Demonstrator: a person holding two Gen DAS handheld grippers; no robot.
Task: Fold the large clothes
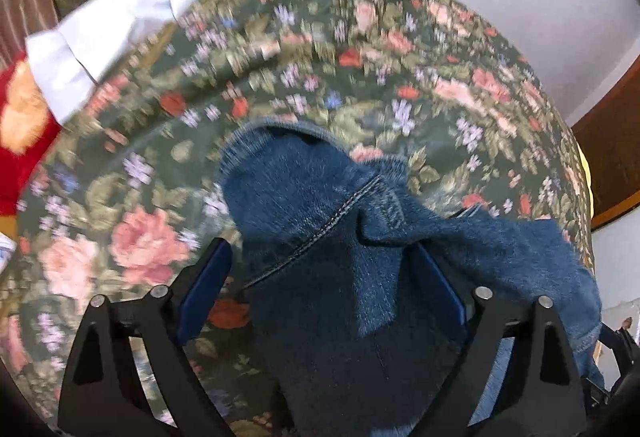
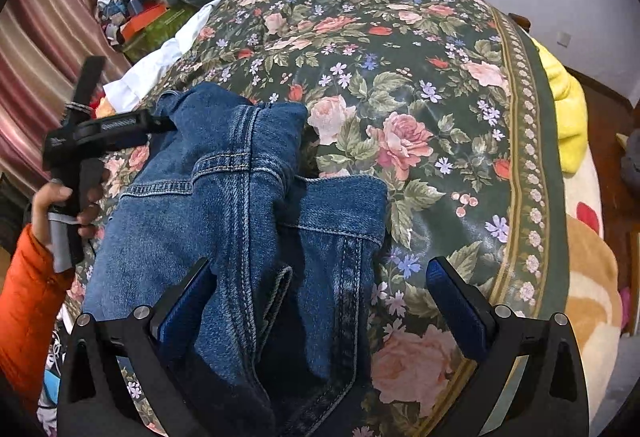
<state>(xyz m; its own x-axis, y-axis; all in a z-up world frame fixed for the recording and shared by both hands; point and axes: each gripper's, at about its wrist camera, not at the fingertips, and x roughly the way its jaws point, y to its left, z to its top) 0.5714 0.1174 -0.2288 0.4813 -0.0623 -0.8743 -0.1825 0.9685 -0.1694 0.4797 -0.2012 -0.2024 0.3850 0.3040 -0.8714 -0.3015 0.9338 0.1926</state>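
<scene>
A blue denim garment [image 1: 320, 217] [image 2: 224, 197] lies bunched and partly folded on a dark green floral cloth [image 1: 360, 37] [image 2: 400, 77]. In the left wrist view my left gripper [image 1: 322, 269] stands open around a hump of denim. Its left pad is apart from the fabric, and denim drapes over the right finger. The right gripper [image 2: 320, 301] is open too: denim lies against its left pad, while its right pad hangs over bare floral cloth. The right wrist view also shows the left gripper [image 2: 160, 125] at the garment's far left edge, held by a hand in an orange sleeve [image 2: 28, 297].
A white cloth [image 2: 160, 57] [image 1: 112, 29] lies at the floral cloth's back left edge. Behind it a pile of boxes and clothes [image 2: 140, 17] sits by a striped curtain [image 2: 40, 37]. A yellow blanket [image 2: 564, 93] runs along the right side. A red flowered blanket [image 1: 20, 125] shows at left.
</scene>
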